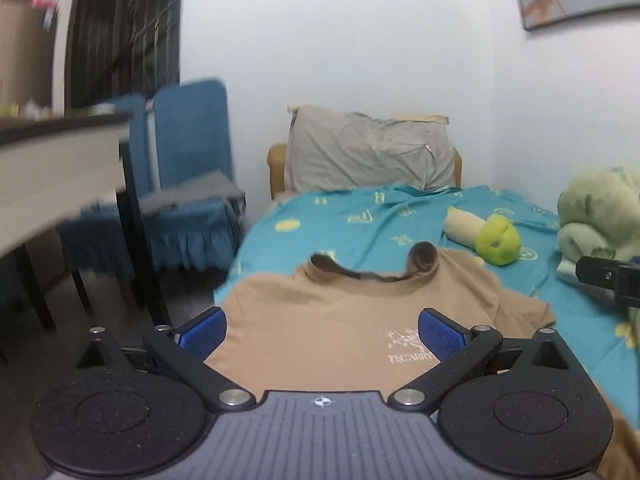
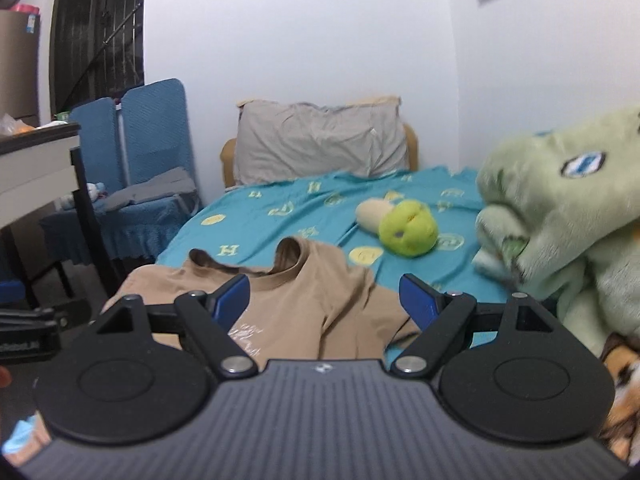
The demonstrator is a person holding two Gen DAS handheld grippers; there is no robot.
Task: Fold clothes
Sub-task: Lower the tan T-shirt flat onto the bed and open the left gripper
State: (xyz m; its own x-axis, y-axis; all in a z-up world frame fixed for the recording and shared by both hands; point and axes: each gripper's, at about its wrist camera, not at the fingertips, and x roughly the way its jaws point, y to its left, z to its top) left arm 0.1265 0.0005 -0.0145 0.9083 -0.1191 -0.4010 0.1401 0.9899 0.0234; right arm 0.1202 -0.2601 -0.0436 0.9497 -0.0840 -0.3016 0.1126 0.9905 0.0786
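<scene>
Centrally, a tan T-shirt (image 1: 320,320) lies spread flat, front side up, on a bed covered by a teal sheet (image 1: 360,220) printed with pale yellow letters and discs. Left gripper (image 1: 322,330): jaws spread wide, holding nothing; its two blue ribbed pads (image 1: 438,338) frame the shirt's chest, the right pad overlapping a whitish printed logo (image 1: 406,346) in this view. Whether the pads touch the fabric cannot be told. Right gripper (image 2: 324,300): jaws likewise wide apart and empty, poised over the shirt's right shoulder and short sleeve (image 2: 384,312); the left pad sits before the collar region, the right pad before the sleeve's edge and the sheet beyond.

Shirt: soft knit with shallow creases; ribbed crew collar (image 1: 360,272) curled upward at both ends, its darker inner face exposed. The collar points toward the head of the bed, and the hem runs out of sight beneath the gripper bodies.

Surroundings: a crumpled grey pillow (image 1: 368,152) stands against a wooden headboard; a small plush toy (image 1: 486,236), cream body and lime-green rounded head, rests on the sheet just beyond the shirt's right shoulder; a fluffy pale green blanket (image 2: 560,208) is heaped at the right edge of the bed. Left of the bed stand blue fabric-covered chairs (image 1: 188,168) with pleated skirts and a white-topped table (image 1: 60,160) on dark legs.
</scene>
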